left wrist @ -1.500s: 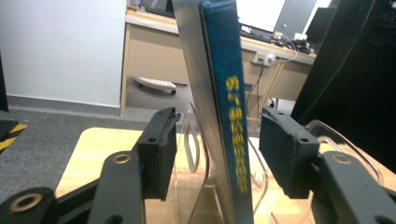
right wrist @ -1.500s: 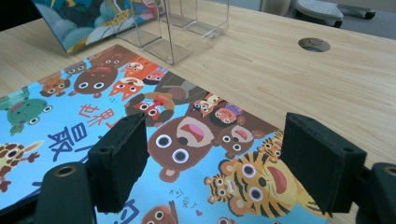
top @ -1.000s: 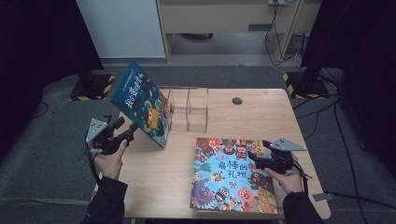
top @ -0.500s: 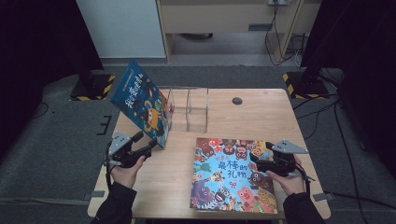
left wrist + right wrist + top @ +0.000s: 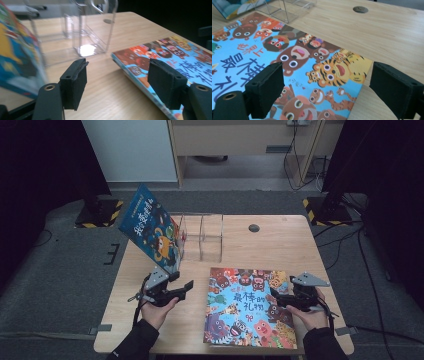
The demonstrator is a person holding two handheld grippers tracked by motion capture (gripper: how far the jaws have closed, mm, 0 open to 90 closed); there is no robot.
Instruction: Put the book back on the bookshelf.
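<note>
The flat picture book (image 5: 250, 307) lies on the table (image 5: 280, 240), near the clear rack (image 5: 202, 237) where the blue book (image 5: 150, 227) already leans. The right gripper (image 5: 276, 298) has just been opening; its wide jaws straddle the flat book's edge without pressing, probably to lift it. The left gripper (image 5: 187, 286), beside that book, has just been opening too and holds nothing.

Glossy paper picture book (image 5: 249, 306) lies on the matt wood-grain tabletop (image 5: 280, 245); the rack (image 5: 202, 237) is clear, smooth plastic.

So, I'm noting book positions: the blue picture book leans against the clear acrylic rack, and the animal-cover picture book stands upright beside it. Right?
Not quite. The blue picture book does lean against the clear acrylic rack, but the animal-cover picture book lies flat on the wooden table, as the high view shows.
</note>
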